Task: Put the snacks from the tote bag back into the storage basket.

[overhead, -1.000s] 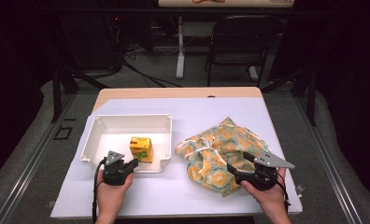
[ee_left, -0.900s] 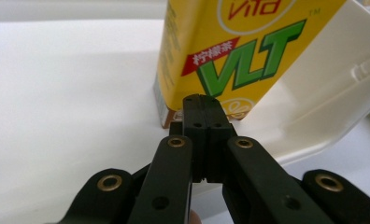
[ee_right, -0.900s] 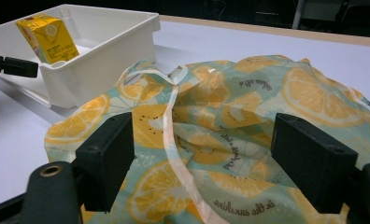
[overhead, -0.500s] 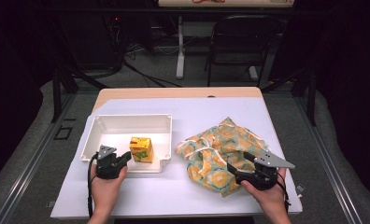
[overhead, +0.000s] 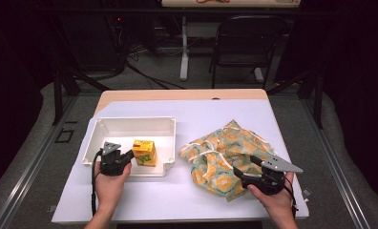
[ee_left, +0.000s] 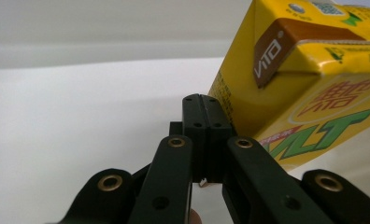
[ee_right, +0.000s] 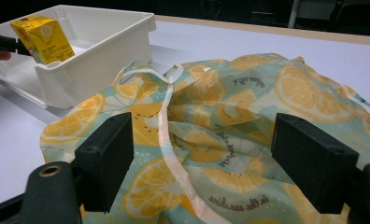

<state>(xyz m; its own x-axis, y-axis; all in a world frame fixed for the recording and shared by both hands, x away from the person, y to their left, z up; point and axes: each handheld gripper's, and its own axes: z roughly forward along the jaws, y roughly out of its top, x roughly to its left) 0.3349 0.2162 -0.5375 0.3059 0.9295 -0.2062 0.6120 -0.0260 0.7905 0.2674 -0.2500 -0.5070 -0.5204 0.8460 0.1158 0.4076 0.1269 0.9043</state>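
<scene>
left gripper [overhead: 126,156] jaws closed empty beside the drink carton [overhead: 144,152] near the tray's [overhead: 130,125] front edge; right gripper [overhead: 240,174] jaws open over the fruit-print bag [overhead: 225,148]. carton likely light, rigid, smooth: grip flat sides.

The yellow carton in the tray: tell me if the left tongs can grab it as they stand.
Probably not yet. The left tongs are shut, jaws pressed together beside the yellow carton in the white tray; nothing blocks them, but they must open first.

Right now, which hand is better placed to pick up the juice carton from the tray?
Left. The left tongs sit shut right beside the juice carton inside the white tray. The right tongs are open over the lemon-print bag, well away from it.
</scene>
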